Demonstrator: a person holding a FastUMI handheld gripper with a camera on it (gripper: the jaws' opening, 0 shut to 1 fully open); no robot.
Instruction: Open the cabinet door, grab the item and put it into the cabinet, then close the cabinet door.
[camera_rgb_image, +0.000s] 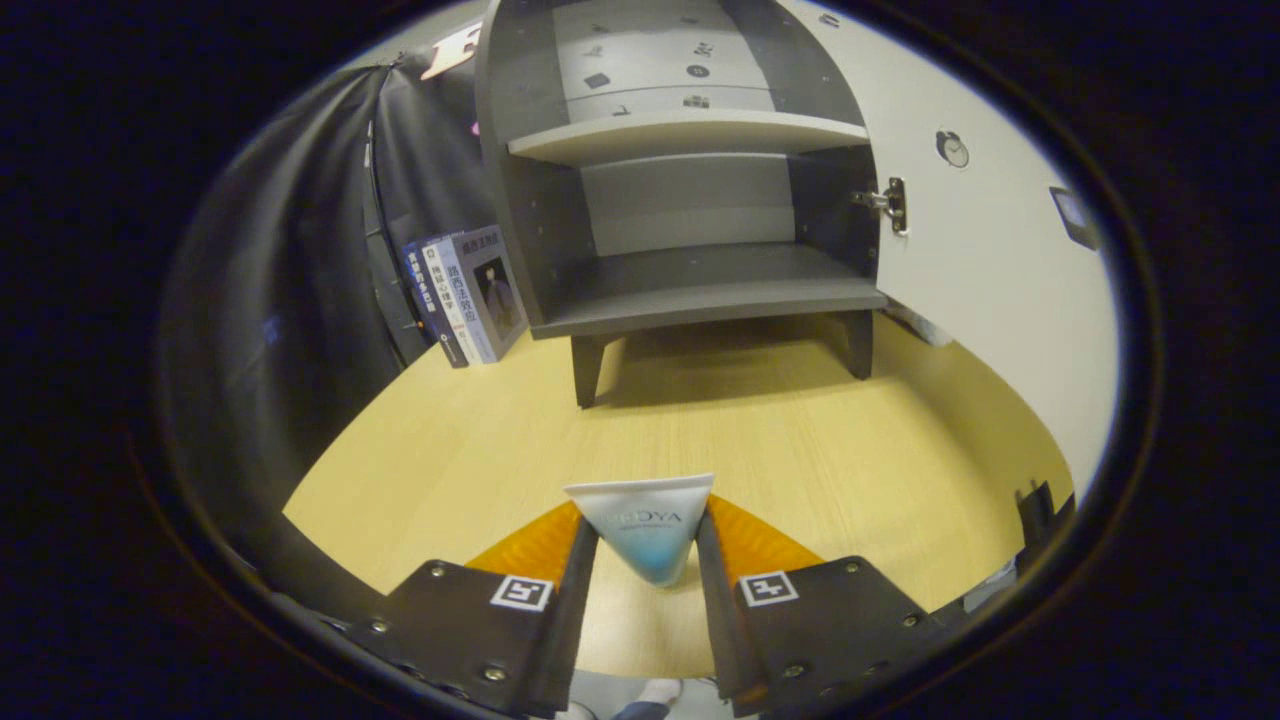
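Gripper view, left to right: books (468, 295) lean beside the open cabinet (690, 180), its door (985, 270) swung right. Your gripper (648, 545) pinches the tube (645, 525) above the desk (760, 450). It looks light, soft and slick, so hold it near the stiff crimped end.

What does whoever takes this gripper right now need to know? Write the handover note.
Gripper: shut on the white-and-blue squeeze tube, held between the fingers above the yellow wooden tabletop.
Grey two-shelf cabinet: beyond the fingers, its white door swung open.
Done: door opened, tube grabbed.
Left: set the tube on a shelf, release, close the door.
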